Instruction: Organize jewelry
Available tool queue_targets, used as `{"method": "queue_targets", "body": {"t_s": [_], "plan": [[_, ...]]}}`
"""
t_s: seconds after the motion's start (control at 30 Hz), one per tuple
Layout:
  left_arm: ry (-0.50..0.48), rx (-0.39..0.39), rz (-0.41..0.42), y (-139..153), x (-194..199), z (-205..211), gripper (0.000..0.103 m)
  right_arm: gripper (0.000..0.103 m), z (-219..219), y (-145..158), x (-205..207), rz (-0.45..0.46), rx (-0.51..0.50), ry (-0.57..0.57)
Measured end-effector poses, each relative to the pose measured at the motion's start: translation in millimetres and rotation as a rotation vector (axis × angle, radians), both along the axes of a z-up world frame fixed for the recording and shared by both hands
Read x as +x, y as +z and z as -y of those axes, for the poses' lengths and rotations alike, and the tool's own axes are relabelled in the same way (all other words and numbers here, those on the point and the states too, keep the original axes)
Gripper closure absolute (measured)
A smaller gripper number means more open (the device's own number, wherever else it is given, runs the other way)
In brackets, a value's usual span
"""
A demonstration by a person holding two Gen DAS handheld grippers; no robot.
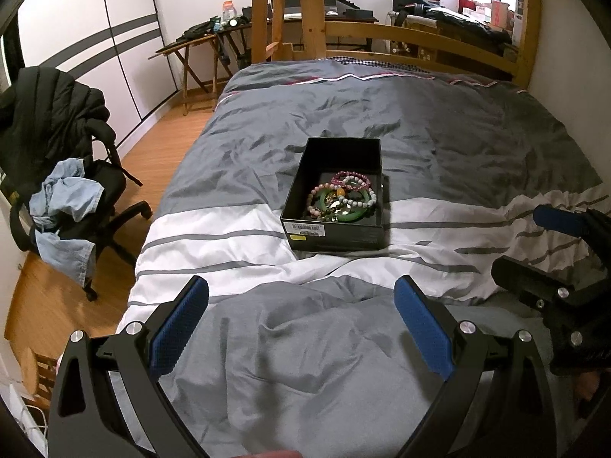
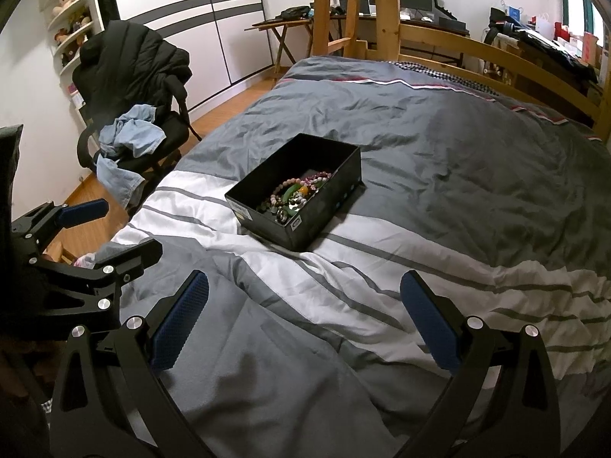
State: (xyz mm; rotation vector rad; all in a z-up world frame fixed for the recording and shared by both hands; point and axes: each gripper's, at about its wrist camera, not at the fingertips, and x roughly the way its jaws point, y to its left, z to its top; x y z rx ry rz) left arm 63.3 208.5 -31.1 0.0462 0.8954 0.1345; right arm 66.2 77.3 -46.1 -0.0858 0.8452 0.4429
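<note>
A black open box [image 1: 336, 234] lies on the bed. In it lie several bead bracelets [image 1: 353, 183] in pink, white and dark red and a green bangle [image 1: 345, 216]. The box [image 2: 267, 225] and the jewelry [image 2: 296, 192] also show in the right wrist view. My left gripper [image 1: 301, 294] is open and empty, above the quilt, short of the box. My right gripper [image 2: 305, 290] is open and empty, near the front of the bed. The right gripper shows at the right edge of the left wrist view [image 1: 534, 240], and the left gripper at the left of the right wrist view [image 2: 122, 225].
The grey and white striped quilt [image 1: 439, 145] covers the bed. A wooden footboard [image 1: 420, 44] and ladder posts [image 1: 263, 7] stand at the far end. An office chair [image 1: 68, 175] with a black jacket and blue clothes stands left of the bed on the wood floor.
</note>
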Motion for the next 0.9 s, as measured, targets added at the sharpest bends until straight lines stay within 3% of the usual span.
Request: {"method": "queue_targets", "body": {"t_s": [0.9], "plan": [[-0.011,-0.003,-0.019,-2.2,0.7,1.3,0.007,0.004,3.2,-5.3,0.3,-0.01,0.003,0.014]]}}
